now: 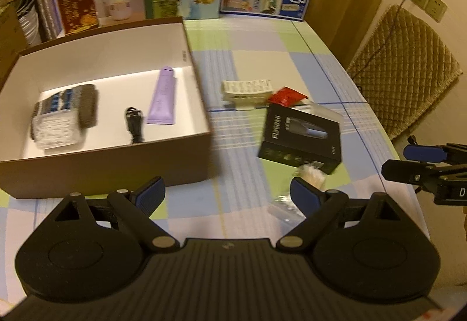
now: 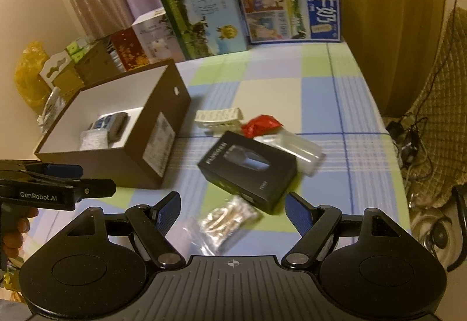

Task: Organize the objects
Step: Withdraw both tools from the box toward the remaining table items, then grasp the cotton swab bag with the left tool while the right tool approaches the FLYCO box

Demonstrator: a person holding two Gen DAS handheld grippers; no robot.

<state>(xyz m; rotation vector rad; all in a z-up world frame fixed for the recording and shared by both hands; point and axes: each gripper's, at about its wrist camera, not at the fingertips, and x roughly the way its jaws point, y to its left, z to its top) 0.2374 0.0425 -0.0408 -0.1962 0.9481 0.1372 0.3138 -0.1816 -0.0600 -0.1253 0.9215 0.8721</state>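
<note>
On the surface [image 2: 335, 93]: black box [image 2: 248, 169], clip, cotton-swab bag [image 2: 230, 218] awaiting sorting.
Brown box [image 1: 116, 166]: holds purple tube [image 1: 163, 96], for collecting.
Left tongs [image 1: 226, 192]: apart, empty.
Right tongs [image 2: 232, 211]: apart over bag, likely next.

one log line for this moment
left tongs: open, empty | right tongs: open, over cotton swab bag | black box: on table

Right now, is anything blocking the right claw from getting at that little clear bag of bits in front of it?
Nothing visible blocks it. The right claw is open with the small clear bag lying on the tablecloth between its fingers. The black box sits just beyond the bag, at its far end, not in front of it.
</note>
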